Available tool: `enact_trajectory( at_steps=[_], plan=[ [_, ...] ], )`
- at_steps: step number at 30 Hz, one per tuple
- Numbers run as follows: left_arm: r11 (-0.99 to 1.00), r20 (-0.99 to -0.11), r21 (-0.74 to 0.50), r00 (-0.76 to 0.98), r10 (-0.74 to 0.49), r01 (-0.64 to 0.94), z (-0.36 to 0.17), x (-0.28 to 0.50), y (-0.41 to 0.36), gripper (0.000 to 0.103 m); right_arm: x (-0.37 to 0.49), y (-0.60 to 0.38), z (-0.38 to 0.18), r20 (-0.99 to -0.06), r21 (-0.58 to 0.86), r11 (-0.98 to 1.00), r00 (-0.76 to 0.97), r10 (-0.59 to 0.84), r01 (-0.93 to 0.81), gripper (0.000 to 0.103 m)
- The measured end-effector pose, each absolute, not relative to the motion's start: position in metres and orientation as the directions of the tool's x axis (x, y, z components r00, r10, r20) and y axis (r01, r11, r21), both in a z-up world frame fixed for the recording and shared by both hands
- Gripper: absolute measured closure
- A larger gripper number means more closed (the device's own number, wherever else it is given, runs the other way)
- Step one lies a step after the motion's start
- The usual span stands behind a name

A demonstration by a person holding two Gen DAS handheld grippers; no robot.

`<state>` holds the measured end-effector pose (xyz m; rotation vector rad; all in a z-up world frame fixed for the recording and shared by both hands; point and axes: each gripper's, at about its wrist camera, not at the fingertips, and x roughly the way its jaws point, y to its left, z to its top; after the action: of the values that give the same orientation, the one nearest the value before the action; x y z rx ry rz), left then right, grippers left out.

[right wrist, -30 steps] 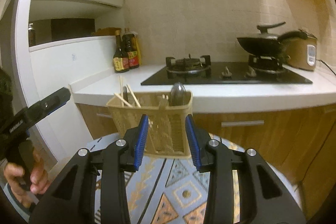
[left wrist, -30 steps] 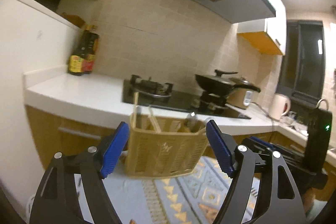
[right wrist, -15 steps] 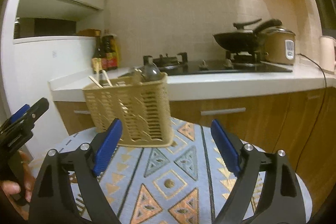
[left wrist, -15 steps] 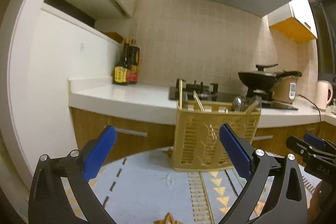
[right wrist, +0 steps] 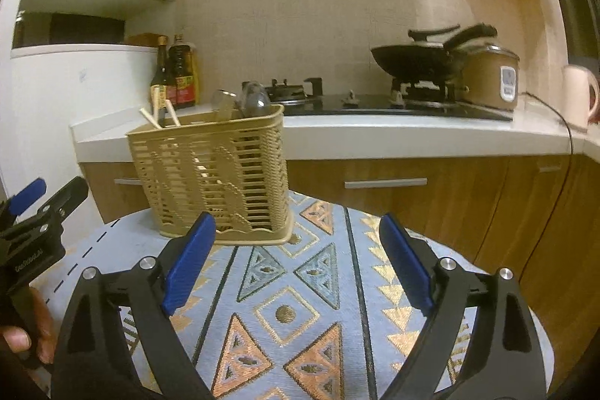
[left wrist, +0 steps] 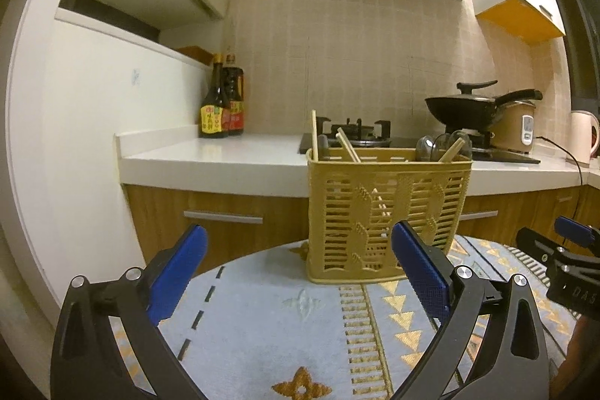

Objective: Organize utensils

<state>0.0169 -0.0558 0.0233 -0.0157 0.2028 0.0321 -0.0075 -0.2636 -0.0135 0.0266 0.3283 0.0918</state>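
Observation:
A yellow slotted utensil basket (left wrist: 388, 212) stands upright on a round table with a blue patterned cloth (left wrist: 262, 317). Wooden chopsticks (left wrist: 347, 149) poke out of its left part and metal spoons (left wrist: 431, 147) out of its right part. My left gripper (left wrist: 298, 242) is open just in front of the basket, with nothing between its fingers. My right gripper (right wrist: 298, 231) is to the right of the basket (right wrist: 213, 175). Its jaws are opening and nothing is between them. Each gripper shows at the edge of the other's view.
Behind the table runs a white kitchen counter (left wrist: 210, 160) over wooden drawers. On it are sauce bottles (left wrist: 221, 107), a gas hob with a black wok (left wrist: 465, 107), a rice cooker (left wrist: 519, 126) and a kettle (left wrist: 583, 137). A hand (right wrist: 22, 340) holds the left gripper.
Both grippers have sunk toward the table and their jaws have spread much wider. The basket, framed between both pairs of jaws a second ago, now stands apart from them.

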Motion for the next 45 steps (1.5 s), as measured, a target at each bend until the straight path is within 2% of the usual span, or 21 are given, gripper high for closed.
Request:
enact_trajectory(
  at_steps=[16,45],
  plan=[
    [0.998,-0.237,-0.038,0.971,0.033,-0.043,0.021,0.023,-0.05,0.008,-0.012,-0.256,-0.013,-0.307,-0.001,0.994,0.946,0.101,-0.106,0.018],
    [0.998,-0.246,-0.05,0.969,0.028,-0.042,0.02,0.02,-0.049,0.008,-0.014,-0.25,-0.013,-0.314,-0.025,0.993,0.944,0.104,-0.117,0.017]
  ],
)
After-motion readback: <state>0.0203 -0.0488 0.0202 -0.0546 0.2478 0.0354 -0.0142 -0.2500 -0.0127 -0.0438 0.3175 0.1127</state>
